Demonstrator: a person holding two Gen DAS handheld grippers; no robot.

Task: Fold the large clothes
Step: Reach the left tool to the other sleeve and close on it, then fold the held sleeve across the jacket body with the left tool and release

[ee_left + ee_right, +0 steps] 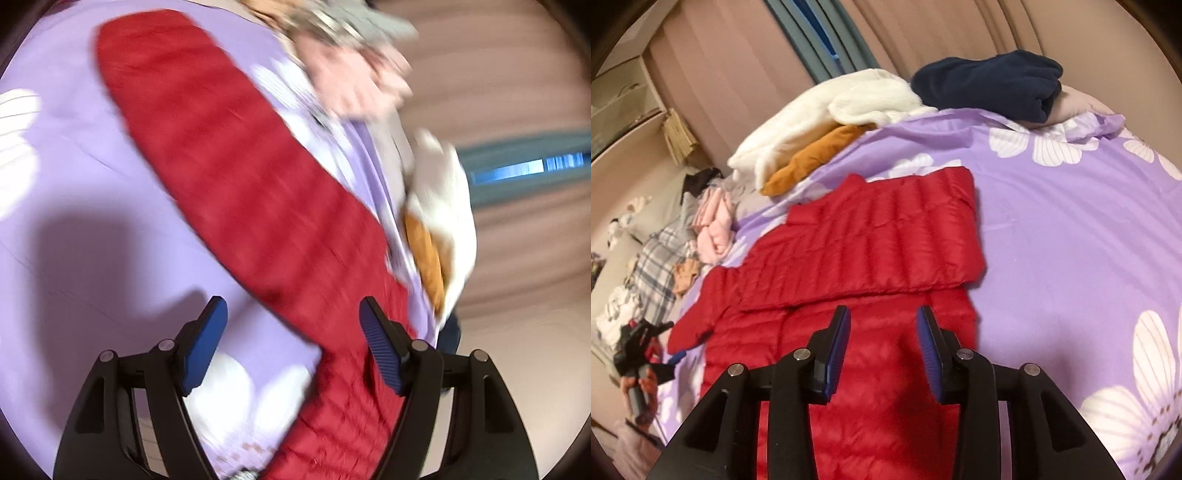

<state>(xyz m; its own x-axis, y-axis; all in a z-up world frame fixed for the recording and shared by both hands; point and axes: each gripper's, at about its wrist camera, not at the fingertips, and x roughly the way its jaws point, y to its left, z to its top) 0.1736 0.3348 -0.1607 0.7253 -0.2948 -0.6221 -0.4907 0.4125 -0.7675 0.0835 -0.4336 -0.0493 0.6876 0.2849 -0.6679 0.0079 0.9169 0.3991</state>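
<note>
- Red puffer jacket [864,254] flat on purple bedspread [1071,240], long axis running away from right gripper [882,350].
- Right gripper directly over hem, jaws parted, empty.
- Left gripper [293,343] beside sleeve, spread wide, empty.

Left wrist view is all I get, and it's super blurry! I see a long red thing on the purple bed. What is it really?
Observer: The right wrist view shows a red puffy jacket with one side already folded across its body.
Operator: Is the other gripper holding it?
Observer: No. The right gripper hovers over the jacket's lower part with its jaws apart and nothing between them.
Operator: What's the white and orange blur at the bed's edge?
Observer: A fluffy white garment lying on top of an orange one.
Operator: Anything else back there?
Observer: A dark navy garment sits bunched at the far end of the bed.
</note>
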